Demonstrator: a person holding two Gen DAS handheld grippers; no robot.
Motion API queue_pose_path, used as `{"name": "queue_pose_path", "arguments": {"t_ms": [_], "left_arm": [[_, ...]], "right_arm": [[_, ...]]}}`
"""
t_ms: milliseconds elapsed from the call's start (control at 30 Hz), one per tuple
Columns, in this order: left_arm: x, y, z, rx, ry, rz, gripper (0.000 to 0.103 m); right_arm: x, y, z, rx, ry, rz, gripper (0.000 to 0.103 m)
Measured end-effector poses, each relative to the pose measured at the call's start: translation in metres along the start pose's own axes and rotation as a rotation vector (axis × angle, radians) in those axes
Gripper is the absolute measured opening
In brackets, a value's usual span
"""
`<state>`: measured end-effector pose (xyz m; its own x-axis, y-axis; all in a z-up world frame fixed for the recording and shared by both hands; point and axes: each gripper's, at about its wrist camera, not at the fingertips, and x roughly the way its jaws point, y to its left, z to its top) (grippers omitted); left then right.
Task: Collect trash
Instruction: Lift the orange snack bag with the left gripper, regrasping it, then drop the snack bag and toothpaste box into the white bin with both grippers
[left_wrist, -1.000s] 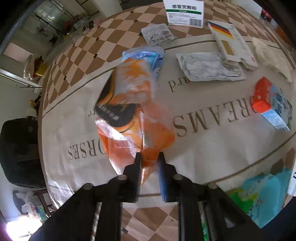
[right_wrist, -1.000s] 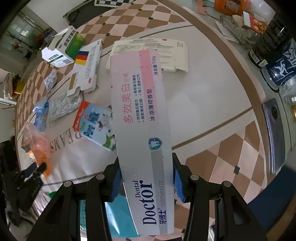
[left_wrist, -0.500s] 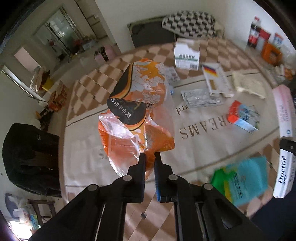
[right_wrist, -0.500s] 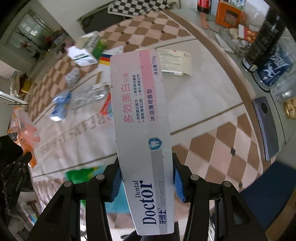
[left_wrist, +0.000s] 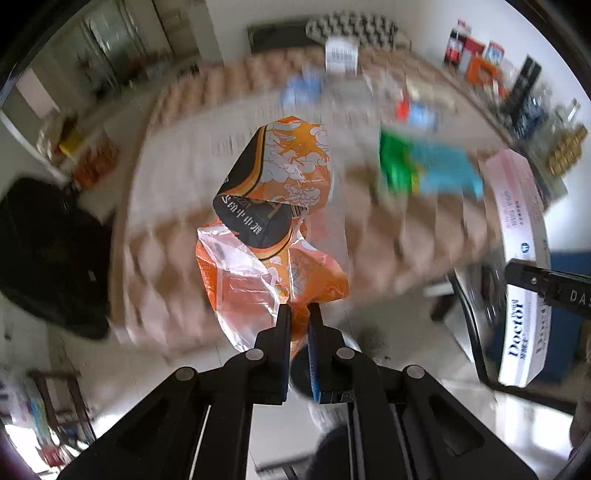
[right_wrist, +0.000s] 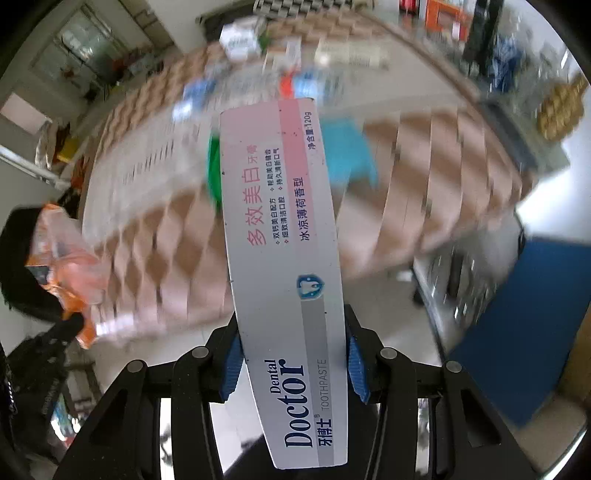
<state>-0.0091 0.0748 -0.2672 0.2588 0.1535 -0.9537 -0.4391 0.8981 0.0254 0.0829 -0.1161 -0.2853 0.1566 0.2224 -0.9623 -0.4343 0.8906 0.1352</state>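
Observation:
My left gripper (left_wrist: 299, 314) is shut on an orange and black plastic snack wrapper (left_wrist: 273, 225), which hangs in the air off the table's near edge. My right gripper (right_wrist: 291, 354) is shut on a long white and pink toothpaste box (right_wrist: 280, 236) and holds it up lengthwise. The box also shows at the right of the left wrist view (left_wrist: 521, 258). The wrapper shows at the left of the right wrist view (right_wrist: 62, 269). A dark round opening (left_wrist: 301, 373) shows on the floor just below the left fingers, mostly hidden.
The checked tablecloth table (left_wrist: 369, 229) lies blurred ahead, with a green and teal packet (left_wrist: 424, 166), a red and blue carton (left_wrist: 417, 110) and a white box (left_wrist: 341, 55) on it. A black chair (left_wrist: 48, 254) stands left. A blue surface (right_wrist: 524, 332) is at the right.
Both grippers have pulled back and away from the table with their loads. The table now lies farther ahead and the floor shows below. The views are motion-blurred.

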Motion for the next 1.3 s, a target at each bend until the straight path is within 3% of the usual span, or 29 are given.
{"name": "queue_pose_path", "arguments": {"t_ms": [100,200,367,533,733,833,900,967,1033,1067,1300], "left_arm": [[0.026,0.002,-0.046,-0.037,0.087,-0.047,0.006],[0.076,0.003,-0.084,-0.101,0.195,-0.106,0.006],[0.208,0.01,-0.13,-0.253,0.396,-0.258,0.006],[0.339,0.012,-0.152,-0.333,0.519,-0.315,0.007],[0.436,-0.005,-0.177,-0.349,0.627,-0.346,0.011],[0.462,-0.007,-0.184,-0.358,0.651,-0.326,0.013],[0.471,-0.004,-0.188,-0.356,0.651,-0.303,0.026],[0.471,0.005,-0.188,-0.364,0.63,-0.289,0.075],[0.468,0.013,-0.187,-0.377,0.599,-0.27,0.091],[0.463,0.018,-0.188,-0.374,0.59,-0.247,0.092],[0.413,0.03,-0.195,-0.285,0.455,-0.014,0.097]], "right_arm": [[0.032,0.006,-0.048,-0.034,0.093,0.001,0.049],[0.085,0.003,-0.092,-0.06,0.204,-0.012,0.049],[0.208,-0.011,-0.147,-0.068,0.383,-0.005,0.049],[0.338,-0.022,-0.174,-0.078,0.513,0.008,0.049],[0.45,-0.029,-0.187,-0.073,0.629,0.036,0.049],[0.484,-0.028,-0.19,-0.104,0.659,0.037,0.05],[0.5,-0.025,-0.191,-0.128,0.671,0.036,0.05],[0.509,-0.022,-0.193,-0.135,0.68,0.035,0.054],[0.511,-0.02,-0.194,-0.141,0.67,0.034,0.085],[0.514,-0.019,-0.194,-0.148,0.658,0.034,0.103],[0.473,-0.006,-0.182,-0.209,0.514,-0.067,0.103]]}}
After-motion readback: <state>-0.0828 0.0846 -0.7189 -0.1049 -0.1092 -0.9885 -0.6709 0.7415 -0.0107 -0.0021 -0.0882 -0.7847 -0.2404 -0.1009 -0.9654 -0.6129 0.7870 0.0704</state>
